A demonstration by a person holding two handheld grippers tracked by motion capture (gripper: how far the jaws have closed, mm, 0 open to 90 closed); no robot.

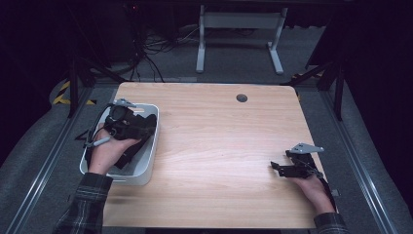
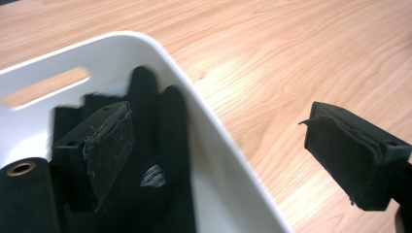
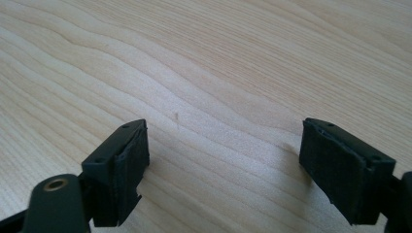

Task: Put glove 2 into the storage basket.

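The black glove [image 2: 160,160] is lying in the white bin [image 2: 214,160] at the tabletop's [image 1: 219,146] left edge, bunched against the bin's near wall. You are holding your left tool [image 2: 233,155] over the bin's rim, released, one jaw above the glove and the other out over the bare wood, nothing between the pads. Your right tool [image 3: 223,165] is resting low over the tabletop near its right edge, well apart from the bin, jaws spread wide and gripping nothing.

Left gripper [image 1: 127,122] raised at the left, jaws spread wide with nothing between the pads, hand [image 1: 111,148] wrapped around its body. Right gripper [image 1: 280,167] low at the right, jaws likewise apart.
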